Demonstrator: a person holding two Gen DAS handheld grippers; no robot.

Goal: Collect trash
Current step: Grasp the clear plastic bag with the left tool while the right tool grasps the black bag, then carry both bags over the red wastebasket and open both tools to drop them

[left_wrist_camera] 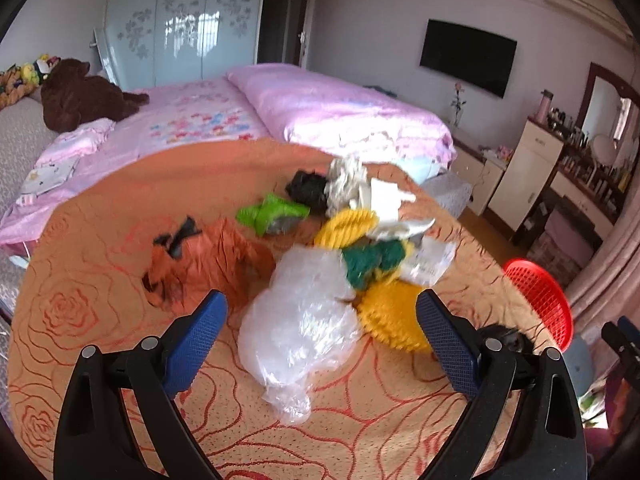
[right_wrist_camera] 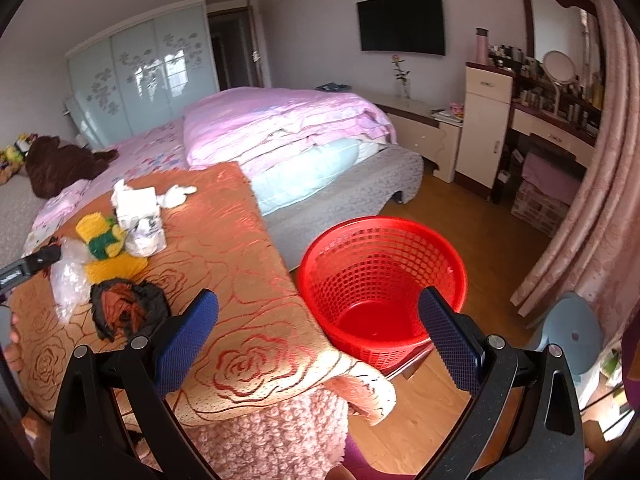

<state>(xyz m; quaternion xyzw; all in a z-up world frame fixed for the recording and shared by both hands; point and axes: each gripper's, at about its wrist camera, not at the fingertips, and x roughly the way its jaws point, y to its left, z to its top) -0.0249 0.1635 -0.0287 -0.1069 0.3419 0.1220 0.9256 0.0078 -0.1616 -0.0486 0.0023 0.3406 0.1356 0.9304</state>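
left gripper (left_wrist_camera: 322, 328) spread wide, holding nothing, flanking crumpled clear plastic bag (left_wrist_camera: 300, 320) on orange rose-patterned tablecloth (left_wrist_camera: 100, 280). right gripper (right_wrist_camera: 318, 328) wide, empty, over table corner beside red mesh plastic basket (right_wrist_camera: 380, 272); bare floor beyond.

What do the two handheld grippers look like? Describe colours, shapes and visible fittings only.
The left gripper and the right gripper look alike: curved black plastic arms with slot cut-outs, round silver pivot bolts, and flat blue finger pads with a fine mesh-like texture.

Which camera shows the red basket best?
The right wrist view: the whole red basket sits in frame beside the table, its open top and empty bottom visible. The left wrist view shows only part of its rim and mesh wall past the table's edge.
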